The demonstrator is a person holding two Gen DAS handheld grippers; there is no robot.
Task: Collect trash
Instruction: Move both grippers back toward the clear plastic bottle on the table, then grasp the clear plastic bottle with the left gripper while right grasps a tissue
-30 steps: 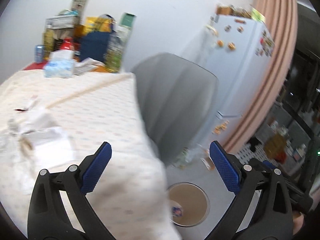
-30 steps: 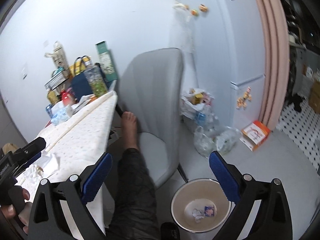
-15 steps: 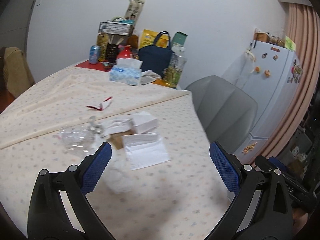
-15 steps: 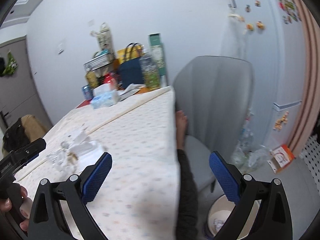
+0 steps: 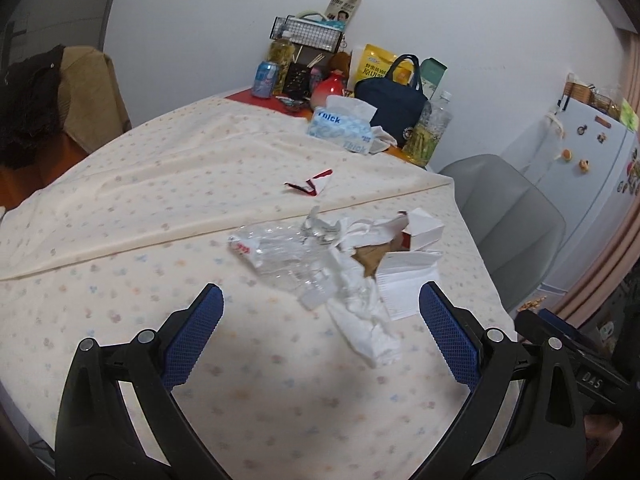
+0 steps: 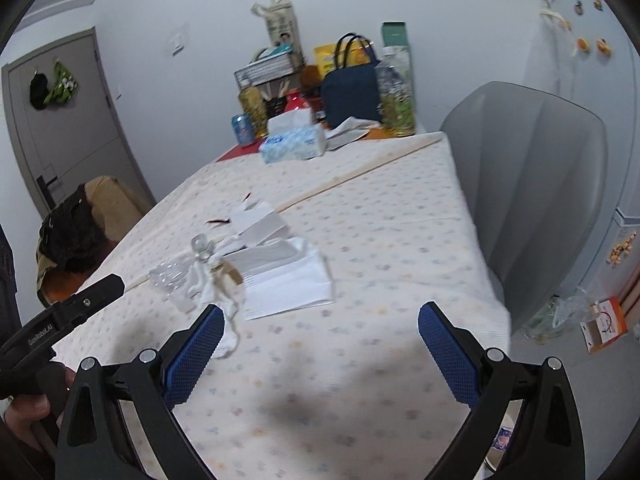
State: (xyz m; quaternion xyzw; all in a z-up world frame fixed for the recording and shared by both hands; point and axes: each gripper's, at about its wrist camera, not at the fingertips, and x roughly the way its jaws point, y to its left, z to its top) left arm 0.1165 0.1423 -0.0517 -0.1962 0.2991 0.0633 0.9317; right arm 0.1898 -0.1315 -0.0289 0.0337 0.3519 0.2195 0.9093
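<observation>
A heap of trash lies on the tablecloth: a crumpled white tissue (image 5: 362,320), clear crushed plastic (image 5: 280,252), a flat white napkin pack (image 5: 406,286) and a torn white carton (image 5: 420,228). A red-and-white wrapper (image 5: 312,184) lies farther back. My left gripper (image 5: 320,332) is open and empty, hovering just in front of the tissue. My right gripper (image 6: 318,344) is open and empty, above the table near the napkin pack (image 6: 286,284). The clear plastic (image 6: 172,280) and the tissue (image 6: 224,308) show to its left.
A grey chair (image 6: 532,184) stands at the table's right side. A tissue box (image 5: 344,128), a navy bag (image 5: 394,100), bottles and a can crowd the far end. The bin rim (image 6: 498,446) peeks below the table edge. The fridge (image 5: 592,184) stands at right.
Both grippers have swung from the floor bin and chair up and left, over the table. The trash heap has come into view in front of them. Both stay open and empty.
</observation>
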